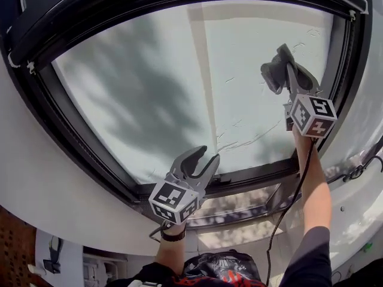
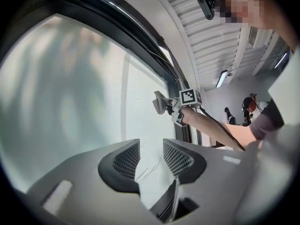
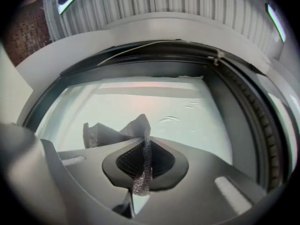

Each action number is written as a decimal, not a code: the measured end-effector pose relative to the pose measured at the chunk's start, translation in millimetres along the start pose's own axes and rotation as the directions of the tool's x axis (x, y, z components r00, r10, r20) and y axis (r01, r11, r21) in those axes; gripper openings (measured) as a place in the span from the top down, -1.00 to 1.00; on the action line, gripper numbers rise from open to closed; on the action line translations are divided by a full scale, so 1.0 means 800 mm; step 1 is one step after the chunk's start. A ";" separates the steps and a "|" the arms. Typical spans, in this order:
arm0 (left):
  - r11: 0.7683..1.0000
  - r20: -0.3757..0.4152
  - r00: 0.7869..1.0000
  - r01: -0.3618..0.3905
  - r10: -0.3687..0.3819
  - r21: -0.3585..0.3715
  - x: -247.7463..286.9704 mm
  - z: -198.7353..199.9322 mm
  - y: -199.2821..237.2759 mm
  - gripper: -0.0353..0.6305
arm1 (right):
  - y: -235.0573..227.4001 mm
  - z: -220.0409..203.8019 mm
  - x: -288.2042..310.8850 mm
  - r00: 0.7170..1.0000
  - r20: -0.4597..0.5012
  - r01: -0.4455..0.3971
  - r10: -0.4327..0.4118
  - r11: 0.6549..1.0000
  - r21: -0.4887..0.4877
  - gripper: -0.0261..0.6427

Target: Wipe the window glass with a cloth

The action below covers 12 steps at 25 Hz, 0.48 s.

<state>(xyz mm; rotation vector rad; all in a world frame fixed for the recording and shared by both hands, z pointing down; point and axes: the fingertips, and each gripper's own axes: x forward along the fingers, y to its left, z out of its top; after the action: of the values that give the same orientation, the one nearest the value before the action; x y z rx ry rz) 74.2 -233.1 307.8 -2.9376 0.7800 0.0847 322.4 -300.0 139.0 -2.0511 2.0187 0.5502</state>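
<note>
Grey cloth (image 3: 108, 134) sits pinched in the right gripper's (image 1: 287, 67) jaws; press it flat on the glass (image 1: 149, 82), strokes overlapping. Left gripper's (image 1: 200, 160) jaws gape, empty.

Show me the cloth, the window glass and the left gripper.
cloth (image 3: 98, 135): right gripper view, its loose fold left of the jaws.
window glass (image 1: 137, 82): head view, bare middle of the pane.
left gripper (image 1: 206, 155): head view, midway between its open jaws.
</note>
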 end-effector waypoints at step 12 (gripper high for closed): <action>1.000 -0.013 1.000 -0.006 0.005 -0.009 0.007 -0.012 -0.015 0.49 | -0.032 -0.004 -0.049 0.989 0.058 0.132 -0.134 0.990 0.048 0.87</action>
<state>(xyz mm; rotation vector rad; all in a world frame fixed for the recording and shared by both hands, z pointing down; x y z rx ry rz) 85.3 -227.0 318.2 -2.9478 0.7916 0.0700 348.4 -264.3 154.8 -2.0975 1.8275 0.5313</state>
